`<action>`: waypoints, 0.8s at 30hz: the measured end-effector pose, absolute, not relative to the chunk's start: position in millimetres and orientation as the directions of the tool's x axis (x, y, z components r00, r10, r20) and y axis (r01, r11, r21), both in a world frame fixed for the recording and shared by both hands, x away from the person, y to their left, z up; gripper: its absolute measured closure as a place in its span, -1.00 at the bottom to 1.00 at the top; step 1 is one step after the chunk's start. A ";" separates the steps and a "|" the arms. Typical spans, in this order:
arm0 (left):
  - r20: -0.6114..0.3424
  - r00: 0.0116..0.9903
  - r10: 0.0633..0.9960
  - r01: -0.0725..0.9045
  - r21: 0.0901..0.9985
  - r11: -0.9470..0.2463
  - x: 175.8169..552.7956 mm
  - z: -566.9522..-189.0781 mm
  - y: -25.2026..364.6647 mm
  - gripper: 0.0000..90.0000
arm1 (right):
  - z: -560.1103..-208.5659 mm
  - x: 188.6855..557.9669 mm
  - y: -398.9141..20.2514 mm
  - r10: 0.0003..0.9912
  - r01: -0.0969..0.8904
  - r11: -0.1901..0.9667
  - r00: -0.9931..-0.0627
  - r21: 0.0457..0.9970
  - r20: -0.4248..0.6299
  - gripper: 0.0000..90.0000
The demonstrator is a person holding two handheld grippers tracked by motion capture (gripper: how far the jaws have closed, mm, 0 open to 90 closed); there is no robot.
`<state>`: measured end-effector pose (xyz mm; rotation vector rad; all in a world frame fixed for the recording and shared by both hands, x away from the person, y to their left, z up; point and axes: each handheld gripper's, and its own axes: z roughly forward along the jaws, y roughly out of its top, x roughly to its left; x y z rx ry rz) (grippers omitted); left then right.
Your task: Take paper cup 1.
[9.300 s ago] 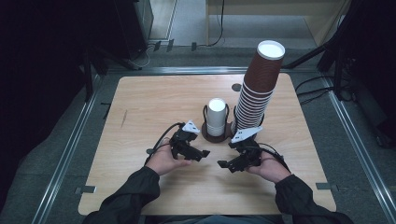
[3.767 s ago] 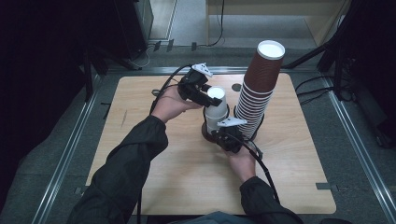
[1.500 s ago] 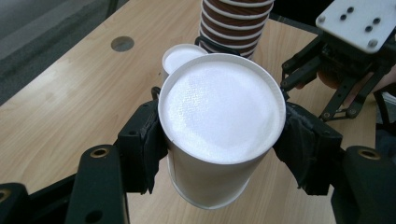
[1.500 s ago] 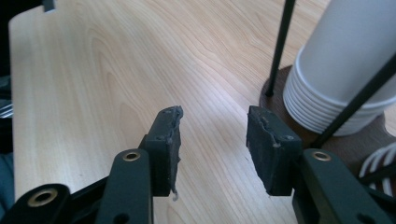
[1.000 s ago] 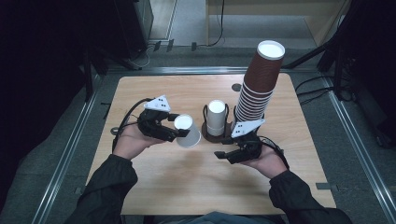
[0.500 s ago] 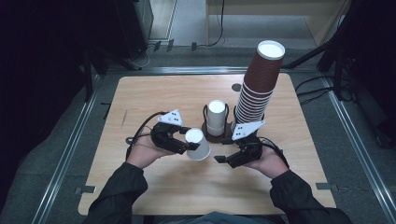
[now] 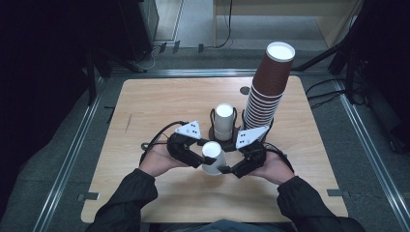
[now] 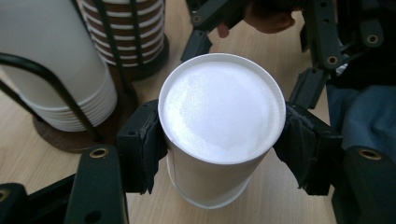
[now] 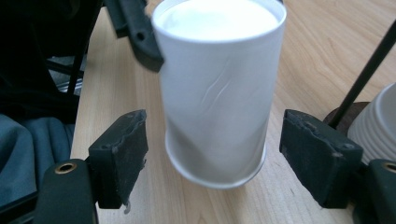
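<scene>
A white paper cup (image 7: pixel 213 158) hangs low over the wooden table (image 7: pixel 159 104) near its front middle. My left gripper (image 7: pixel 205 157) is shut on it near its upper end. In the left gripper view both pads press the cup (image 8: pixel 222 107) from either side. My right gripper (image 7: pixel 228 170) faces it from the right, and its jaws have just been opening. In the right gripper view the cup (image 9: pixel 215 93) stands between the open gripper (image 9: pixel 215 156), whose pads (image 9: pixel 119 154) are clear of its wall.
A stack of white cups (image 7: pixel 224 123) sits in a black wire holder just behind the grippers. A tall stack of brown cups (image 7: pixel 268 92) rises to its right. A small dark disc (image 7: pixel 245 90) lies farther back.
My left gripper has carried the white cup to the right and down, bringing it between the right gripper's jaws. Those jaws have spread wider. The right hand has stayed in place.
</scene>
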<state>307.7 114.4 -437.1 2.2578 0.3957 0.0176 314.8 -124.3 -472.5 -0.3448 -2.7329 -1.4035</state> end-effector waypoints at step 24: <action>-0.147 0.963 0.228 0.262 0.722 -0.641 306.3 -444.1 100.3 -0.21 | -483.4 311.3 -110.2 0.111 0.163 0.621 -0.987 0.767 0.120 -0.25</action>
